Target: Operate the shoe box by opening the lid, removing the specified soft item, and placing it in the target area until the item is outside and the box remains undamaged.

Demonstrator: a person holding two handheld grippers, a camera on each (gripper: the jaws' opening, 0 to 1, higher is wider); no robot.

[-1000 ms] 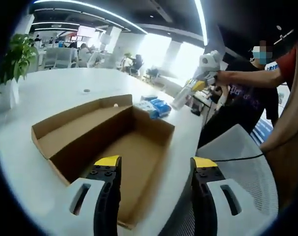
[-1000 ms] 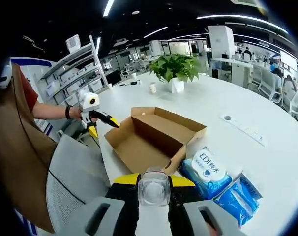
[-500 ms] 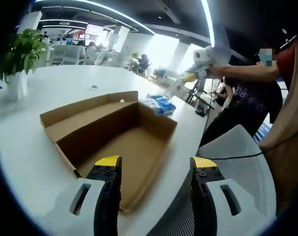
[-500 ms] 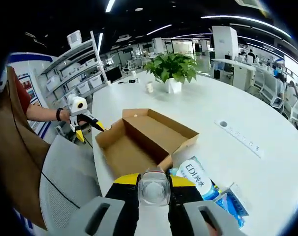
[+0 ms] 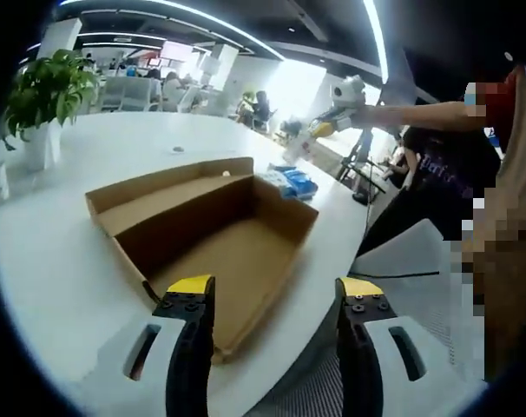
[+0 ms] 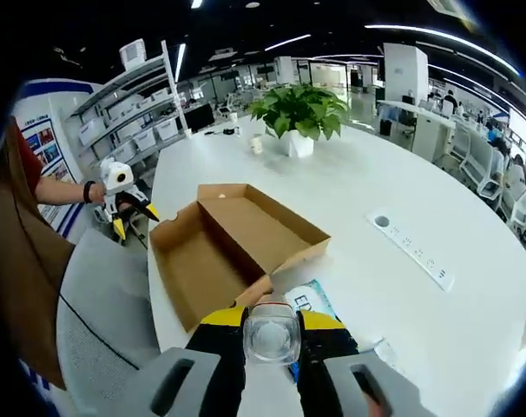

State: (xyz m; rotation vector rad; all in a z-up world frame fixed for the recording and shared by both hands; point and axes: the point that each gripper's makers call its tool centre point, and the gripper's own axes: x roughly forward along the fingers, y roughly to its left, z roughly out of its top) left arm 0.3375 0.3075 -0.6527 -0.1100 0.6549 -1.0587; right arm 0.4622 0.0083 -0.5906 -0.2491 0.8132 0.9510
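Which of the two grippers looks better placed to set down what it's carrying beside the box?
The right gripper. It is shut on a clear bottle and hangs over the white table next to the open box. The left gripper is open, holding nothing, at the box's near end.

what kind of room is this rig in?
Most likely an open-plan office. A big white table with a built-in power strip and a potted plant, shelving with bins along one wall, and desks with seated people further back.
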